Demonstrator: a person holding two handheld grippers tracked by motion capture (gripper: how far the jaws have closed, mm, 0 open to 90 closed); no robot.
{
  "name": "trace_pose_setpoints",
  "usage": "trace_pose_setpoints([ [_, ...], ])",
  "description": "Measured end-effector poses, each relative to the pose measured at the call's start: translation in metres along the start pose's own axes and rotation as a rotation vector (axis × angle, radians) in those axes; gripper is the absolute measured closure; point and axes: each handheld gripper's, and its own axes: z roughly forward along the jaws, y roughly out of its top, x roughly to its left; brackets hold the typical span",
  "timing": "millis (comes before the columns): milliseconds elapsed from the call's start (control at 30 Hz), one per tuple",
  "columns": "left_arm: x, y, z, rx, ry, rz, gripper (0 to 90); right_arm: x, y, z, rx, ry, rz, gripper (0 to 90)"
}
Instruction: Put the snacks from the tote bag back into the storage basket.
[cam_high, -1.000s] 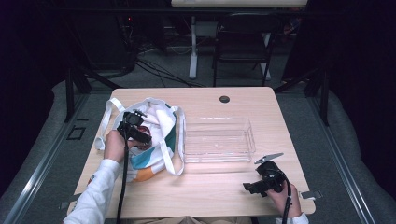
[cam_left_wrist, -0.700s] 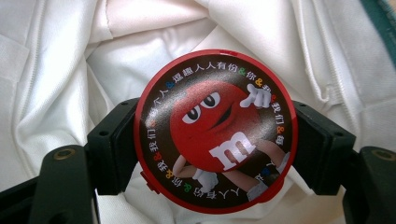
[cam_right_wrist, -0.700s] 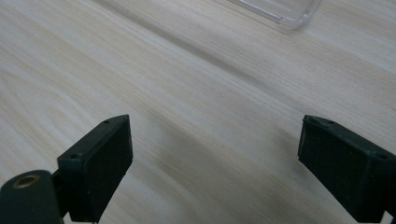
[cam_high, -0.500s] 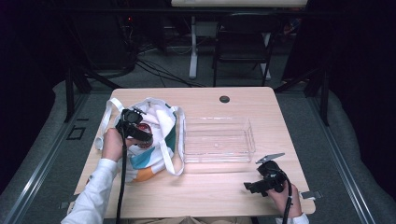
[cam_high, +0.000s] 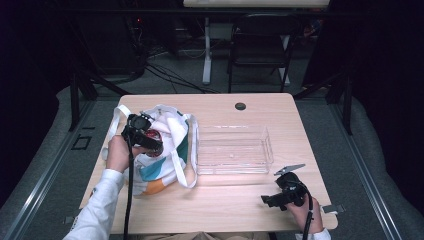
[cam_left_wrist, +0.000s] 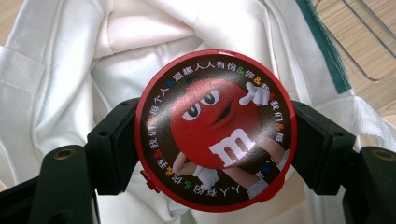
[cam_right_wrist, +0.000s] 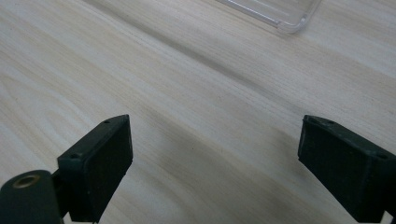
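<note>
Over the white tote bag (cam_high: 162, 150) at the desk's (cam_high: 225, 210) left side, the left claw (cam_left_wrist: 212, 154) grips a round red candy tin (cam_left_wrist: 215, 130), lifted slightly higher than a second ago; the right claw (cam_right_wrist: 215, 163) rests unmoved, jaws wide apart and empty

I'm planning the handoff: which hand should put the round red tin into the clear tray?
Left. The left gripper already clamps the round red tin above the white bag, beside the clear tray; the right gripper is open, empty.
</note>
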Motion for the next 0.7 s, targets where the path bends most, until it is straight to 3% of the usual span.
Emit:
trace_pose_setpoints([
  [700, -0.006, 0.022, -0.025, -0.046, -0.02, 0.031, 25.8, -0.002, -0.001, 0.001, -0.008, -0.012, 0.008, 9.6],
])
